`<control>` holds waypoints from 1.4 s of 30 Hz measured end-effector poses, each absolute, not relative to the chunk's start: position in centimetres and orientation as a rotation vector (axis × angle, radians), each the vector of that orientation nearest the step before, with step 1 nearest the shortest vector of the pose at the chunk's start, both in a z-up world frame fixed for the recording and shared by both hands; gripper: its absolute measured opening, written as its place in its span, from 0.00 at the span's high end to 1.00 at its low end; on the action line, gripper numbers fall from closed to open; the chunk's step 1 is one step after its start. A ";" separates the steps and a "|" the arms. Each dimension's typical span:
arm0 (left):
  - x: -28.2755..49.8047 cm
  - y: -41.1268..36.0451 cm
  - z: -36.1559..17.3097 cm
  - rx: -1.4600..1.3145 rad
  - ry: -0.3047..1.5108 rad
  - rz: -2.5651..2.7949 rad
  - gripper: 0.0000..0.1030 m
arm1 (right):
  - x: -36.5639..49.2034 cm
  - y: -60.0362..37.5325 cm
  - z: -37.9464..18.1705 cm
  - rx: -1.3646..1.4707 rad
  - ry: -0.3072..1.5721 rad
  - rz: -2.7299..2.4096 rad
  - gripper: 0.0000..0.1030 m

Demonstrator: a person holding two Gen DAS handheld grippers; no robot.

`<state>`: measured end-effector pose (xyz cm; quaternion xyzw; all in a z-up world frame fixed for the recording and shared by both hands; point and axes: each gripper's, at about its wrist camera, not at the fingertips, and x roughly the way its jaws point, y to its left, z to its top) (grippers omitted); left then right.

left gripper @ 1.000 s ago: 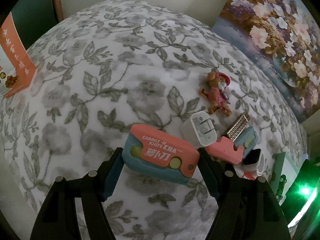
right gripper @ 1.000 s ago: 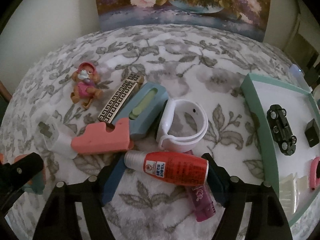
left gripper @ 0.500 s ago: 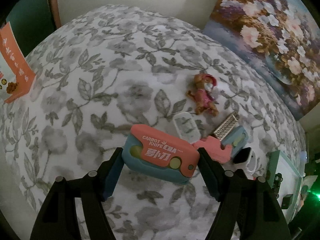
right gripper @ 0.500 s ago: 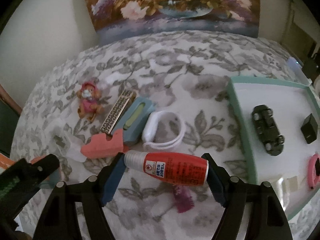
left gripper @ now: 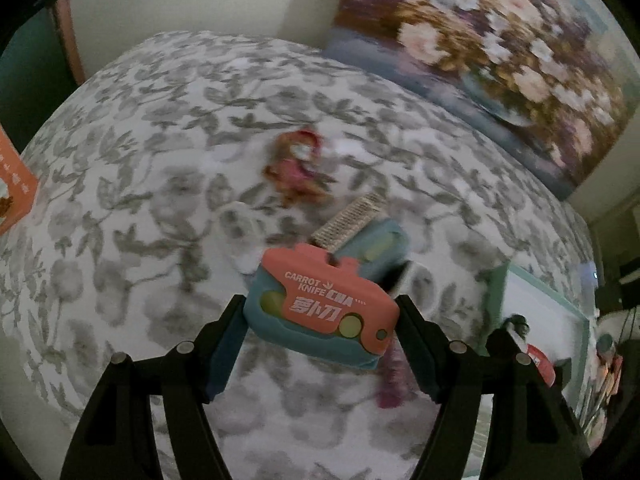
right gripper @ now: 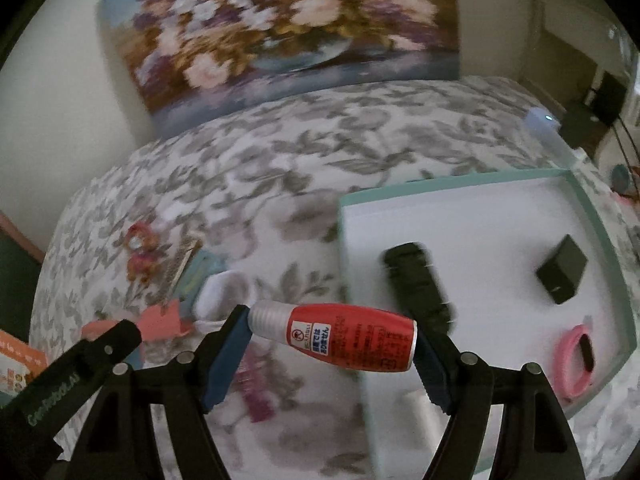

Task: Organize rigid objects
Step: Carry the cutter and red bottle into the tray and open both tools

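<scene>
Your left gripper [left gripper: 320, 320] has its jaws clamped on the ends of the carrot knife [left gripper: 322, 314], held clear above the floral cloth [left gripper: 160, 120] — the rest of the pile, a toy figure [left gripper: 296, 168] among it, lies just beyond; your right gripper [right gripper: 332, 340] grips a red bottle [right gripper: 340, 338] crosswise by cap and base, over the near rim of the tray [right gripper: 460, 184] — a black car [right gripper: 416, 280], black cube [right gripper: 560, 274] and pink band [right gripper: 578, 360] lie inside
</scene>
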<state>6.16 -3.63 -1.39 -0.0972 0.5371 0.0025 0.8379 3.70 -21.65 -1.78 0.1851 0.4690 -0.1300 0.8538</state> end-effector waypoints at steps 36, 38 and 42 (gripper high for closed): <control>-0.4 -25.9 -2.5 0.162 1.199 -0.410 0.28 | -5.6 -41.7 -4.2 0.636 1.015 -0.529 0.23; -0.6 -26.3 -3.0 0.175 1.210 -0.415 0.28 | -5.5 -41.6 -4.7 0.635 1.030 -0.526 0.23; -0.9 -27.1 -3.9 0.213 1.226 -0.422 0.28 | -5.5 -41.6 -5.3 0.639 1.048 -0.528 0.23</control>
